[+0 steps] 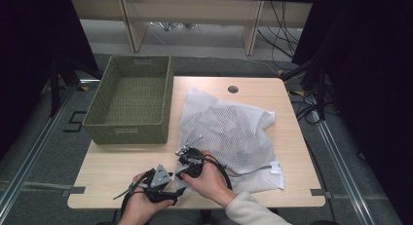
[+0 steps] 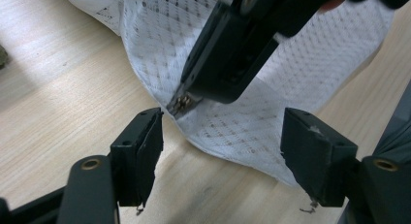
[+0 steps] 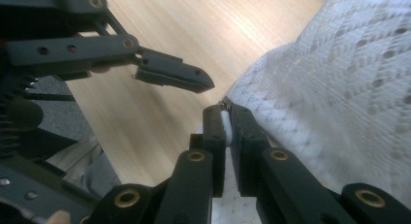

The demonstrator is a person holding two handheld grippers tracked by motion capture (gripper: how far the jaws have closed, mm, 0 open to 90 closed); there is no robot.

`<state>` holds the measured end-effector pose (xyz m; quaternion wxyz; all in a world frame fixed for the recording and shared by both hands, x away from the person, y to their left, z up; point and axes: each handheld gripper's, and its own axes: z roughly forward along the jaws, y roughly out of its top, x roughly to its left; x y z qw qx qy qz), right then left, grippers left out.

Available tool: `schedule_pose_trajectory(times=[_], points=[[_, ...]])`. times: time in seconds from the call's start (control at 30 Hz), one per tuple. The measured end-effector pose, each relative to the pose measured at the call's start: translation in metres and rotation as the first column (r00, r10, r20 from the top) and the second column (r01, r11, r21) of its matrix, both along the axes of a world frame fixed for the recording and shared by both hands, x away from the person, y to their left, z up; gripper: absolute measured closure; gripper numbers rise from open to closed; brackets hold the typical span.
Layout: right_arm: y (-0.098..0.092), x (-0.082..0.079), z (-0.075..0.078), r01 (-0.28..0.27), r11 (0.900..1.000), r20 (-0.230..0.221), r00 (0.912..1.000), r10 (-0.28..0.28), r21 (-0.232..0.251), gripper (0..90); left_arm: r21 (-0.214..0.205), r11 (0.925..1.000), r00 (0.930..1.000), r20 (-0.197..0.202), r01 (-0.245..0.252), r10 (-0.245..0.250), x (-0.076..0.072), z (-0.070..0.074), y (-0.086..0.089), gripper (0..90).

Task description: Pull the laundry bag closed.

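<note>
At the near edge of the table (image 1: 122, 161), the left gripper (image 2: 220, 151) hangs with its 2 jaws spread wide, nothing between them, aimed at the near corner of the mesh bag (image 1: 229, 132). Just beyond, the right gripper (image 3: 227, 118) is clamped on that corner's edge, by the zip end. The bag lies flat right of centre, something dark inside. The basket (image 1: 130, 99) sits far left, holding nothing. Likely the bag is yet to be opened or moved; little looks done.
</note>
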<state>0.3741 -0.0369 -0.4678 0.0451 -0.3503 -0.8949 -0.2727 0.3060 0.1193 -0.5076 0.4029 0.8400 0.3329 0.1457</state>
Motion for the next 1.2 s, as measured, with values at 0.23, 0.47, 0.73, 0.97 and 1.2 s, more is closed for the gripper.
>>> schedule_pose_trajectory(times=[0.23,0.47,0.73,0.97,1.2], points=[[-0.008,-0.001,0.021,-0.003,1.0,0.015,0.9999,0.003,0.004,86.8,-0.059,0.9982,0.9987,-0.051,-0.012,0.009,0.01,0.004,0.003,39.6],[-0.016,-0.006,0.032,-0.011,0.9999,0.028,0.9995,0.01,0.012,86.9,-0.083,0.9964,0.9965,-0.081,0.016,-0.022,0.028,0.001,0.0,49.2],[-0.021,-0.009,0.036,-0.019,0.9997,0.03,0.9994,0.018,0.017,86.9,-0.141,0.99,0.992,-0.125,0.003,-0.021,0.032,0.001,-0.014,73.8],[-0.025,-0.01,0.036,0.007,0.9998,0.013,0.9999,-0.007,0.02,86.9,-0.099,0.9951,0.9961,-0.087,0.002,-0.011,0.027,0.005,-0.015,86.3],[-0.032,-0.011,0.036,0.023,0.9997,0.018,0.9996,-0.023,-0.002,87.0,-0.074,0.9972,0.9983,-0.058,-0.002,-0.002,0.024,0.012,-0.016,86.9]])
